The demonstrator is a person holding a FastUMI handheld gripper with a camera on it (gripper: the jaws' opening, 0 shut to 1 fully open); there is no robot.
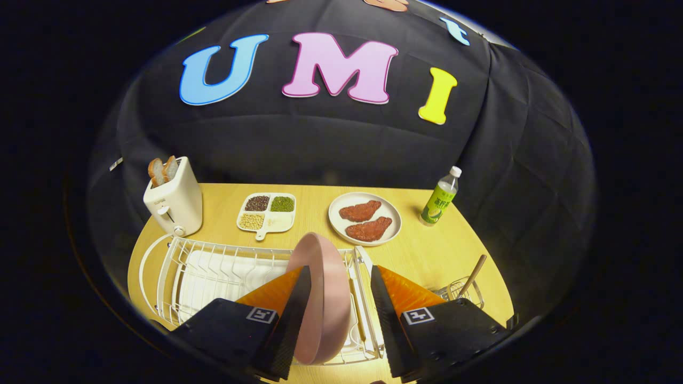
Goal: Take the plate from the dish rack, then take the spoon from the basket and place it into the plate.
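A pink plate (320, 298) stands on edge in the right end of the white wire dish rack (213, 266). My gripper (340, 271) is open and straddles the plate's rim. The left finger lies against the plate's face, while a gap separates the right finger from it. To the right of the rack, beyond the right finger, a small wire basket (463, 290) holds a spoon (474, 274) whose wooden handle sticks up and leans right. The spoon's bowl is hidden inside the basket.
On the wooden table (427, 250) behind the rack stand a white toaster (175, 202) with bread slices, a divided tray (267, 213) of beans, a white plate (364, 218) with two meat pieces, and a green-labelled bottle (441, 197).
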